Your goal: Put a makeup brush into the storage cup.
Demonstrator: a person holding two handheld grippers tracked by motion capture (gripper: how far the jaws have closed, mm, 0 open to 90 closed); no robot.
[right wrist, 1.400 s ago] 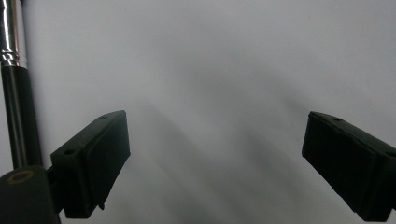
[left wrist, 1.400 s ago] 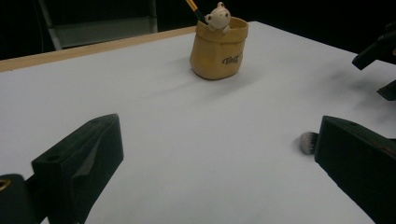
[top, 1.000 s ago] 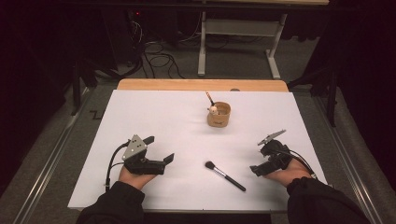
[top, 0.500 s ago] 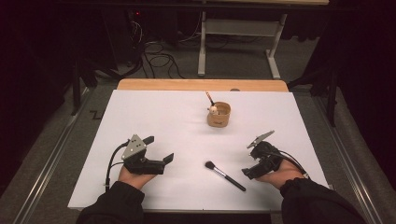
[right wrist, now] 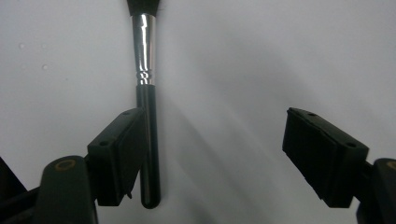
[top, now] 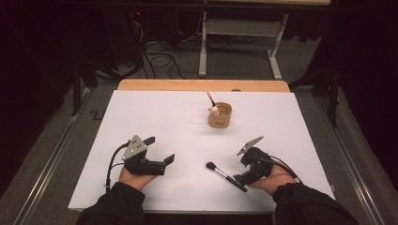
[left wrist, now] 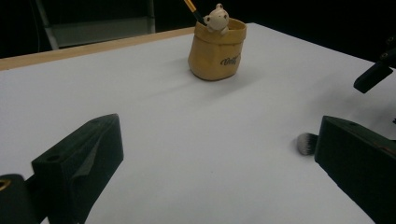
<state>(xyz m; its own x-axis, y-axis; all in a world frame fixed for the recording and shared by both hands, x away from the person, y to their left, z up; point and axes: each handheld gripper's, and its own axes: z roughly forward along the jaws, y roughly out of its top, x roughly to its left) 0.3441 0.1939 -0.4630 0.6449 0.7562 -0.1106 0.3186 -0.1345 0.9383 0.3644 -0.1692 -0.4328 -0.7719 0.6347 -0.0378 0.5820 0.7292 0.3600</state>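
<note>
A makeup brush (top: 225, 174) with a black handle, silver ferrule and dark bristles lies flat on the white table (top: 155, 112). My right gripper (top: 241, 168) is open at the handle's near end. In the right gripper view the handle (right wrist: 148, 140) lies inside the open jaws, against the inner face of the left one, and the gripper (right wrist: 215, 135) holds nothing. My left gripper (top: 159, 150) stands open and empty at the front left. Its own view (left wrist: 217, 140) shows the brush's bristle tip (left wrist: 306, 143) beside the right jaw.
A small tan cup (top: 219, 115) with a bear figure on its rim and a pencil-like stick inside stands at the middle back, also seen as the cup (left wrist: 217, 51) in the left gripper view. A wooden strip (top: 202, 85) borders the table's far edge.
My right gripper has moved left and slightly toward the front edge, bringing its open jaws around the end of the brush handle. The left gripper has stayed still.
</note>
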